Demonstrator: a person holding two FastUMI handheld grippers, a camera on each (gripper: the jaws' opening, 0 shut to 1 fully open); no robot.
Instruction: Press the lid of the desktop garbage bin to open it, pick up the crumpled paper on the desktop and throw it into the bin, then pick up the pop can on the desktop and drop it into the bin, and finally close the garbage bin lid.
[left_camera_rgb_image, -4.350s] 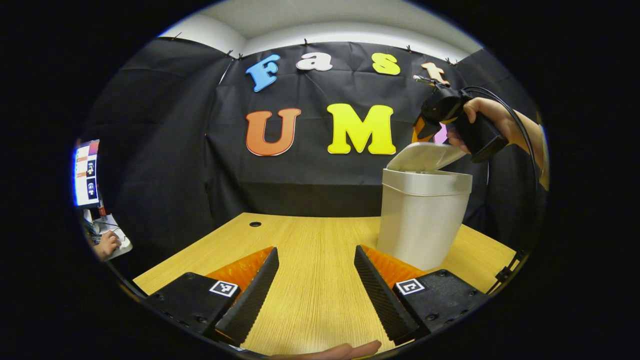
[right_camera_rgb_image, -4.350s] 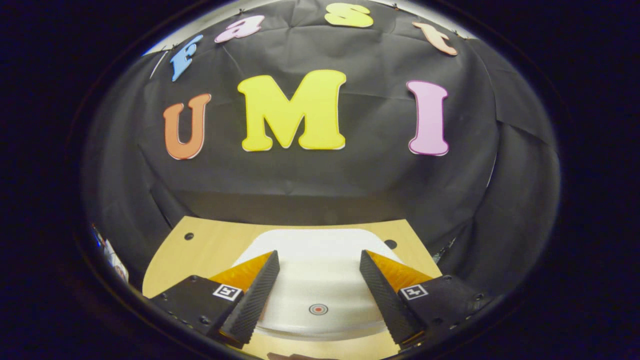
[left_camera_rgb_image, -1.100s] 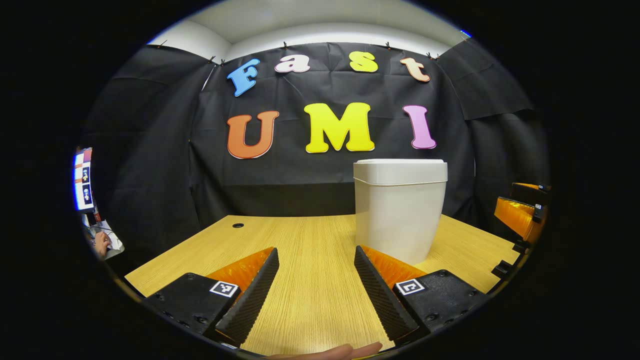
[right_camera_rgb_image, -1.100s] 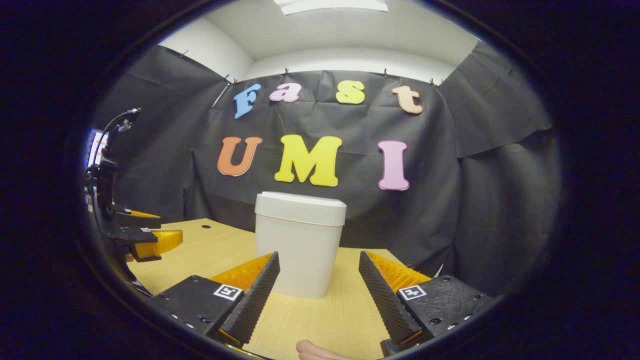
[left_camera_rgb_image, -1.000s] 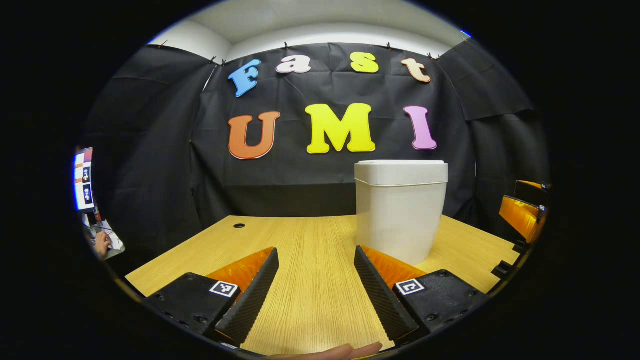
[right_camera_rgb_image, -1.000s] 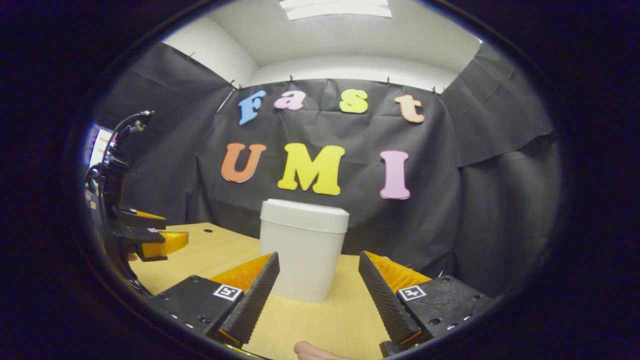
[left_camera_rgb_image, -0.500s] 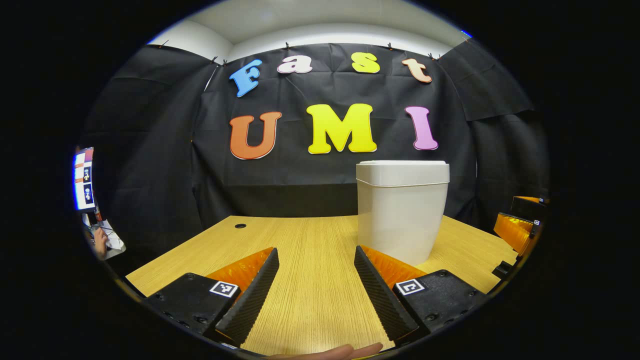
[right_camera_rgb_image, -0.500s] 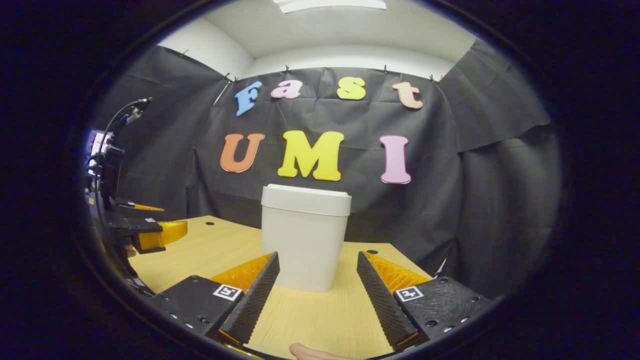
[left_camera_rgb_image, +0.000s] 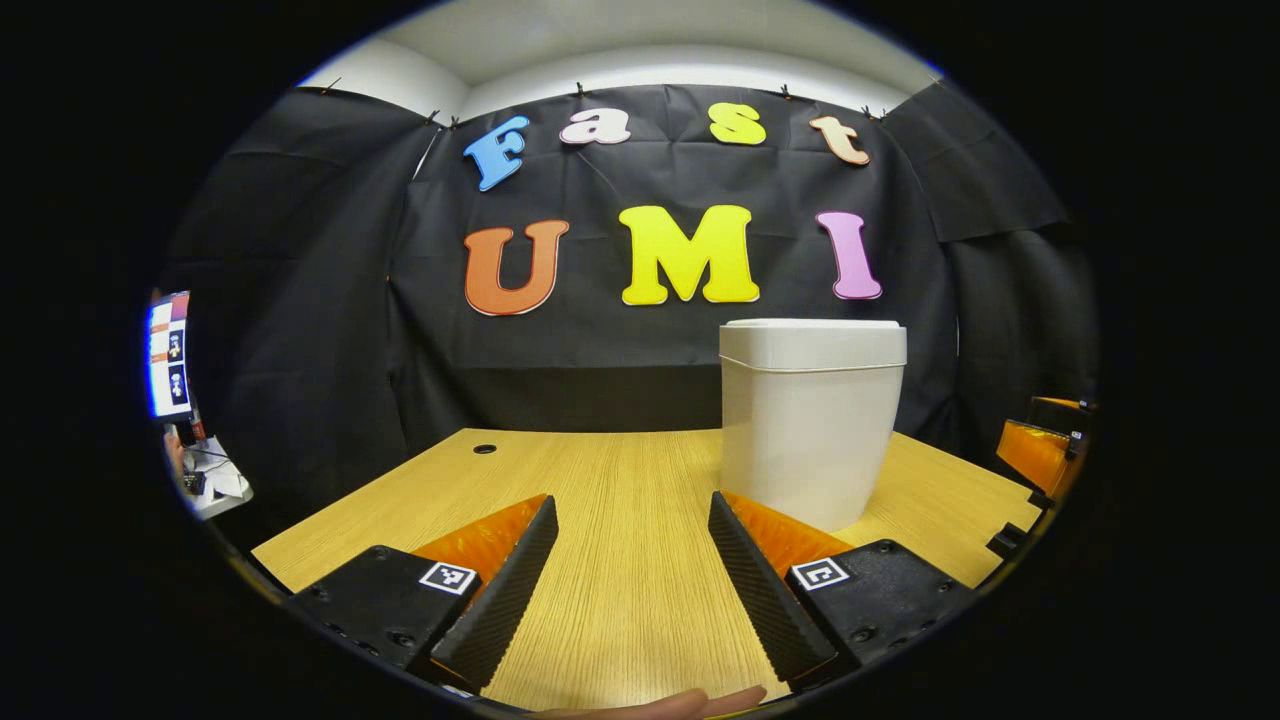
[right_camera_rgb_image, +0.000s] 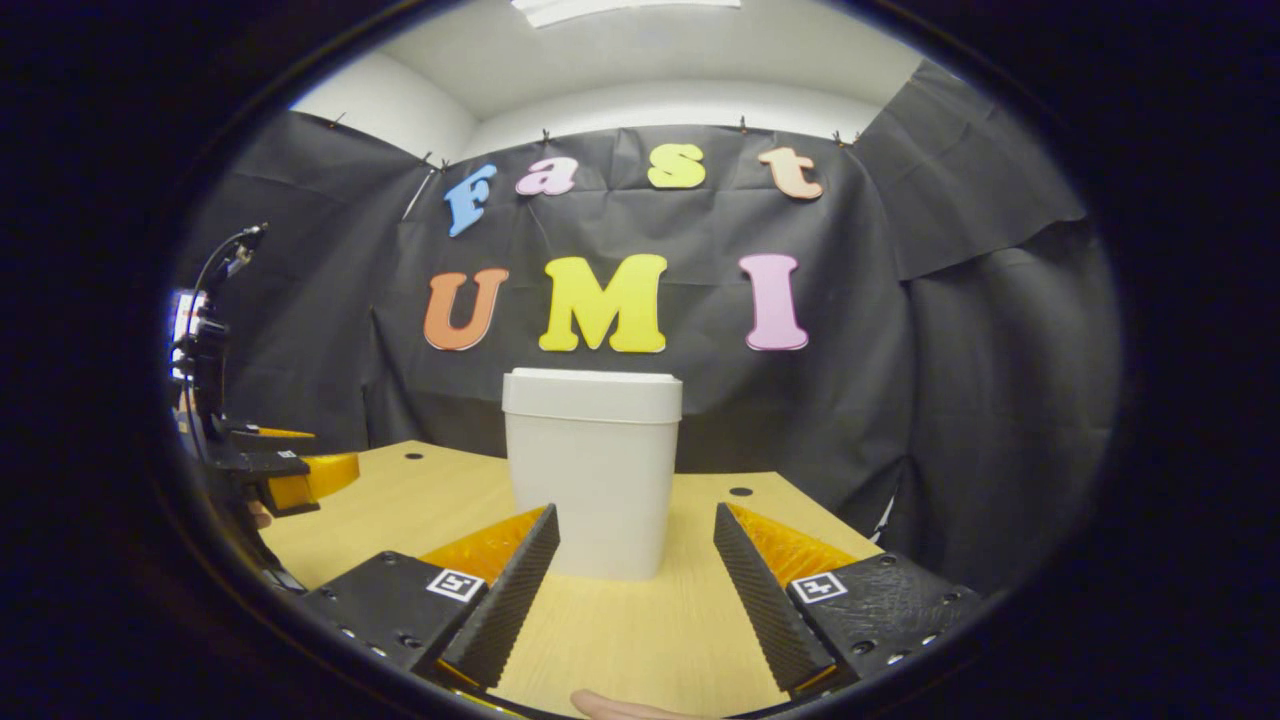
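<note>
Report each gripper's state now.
Left gripper: open, holding nothing.
Right gripper: open, holding nothing, short of the white plastic lidded bin.

A pale wood worktop carries one white bin, upright, lid down, toward its back right.

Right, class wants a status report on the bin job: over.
Both grippers, left and right, open, holding nothing. Bin upright on desk, lid shut. Nothing in the way.

The garbage bin lid, earlier tilted open under the right gripper, is now closed flat; that gripper has drawn back low over the desk
</note>
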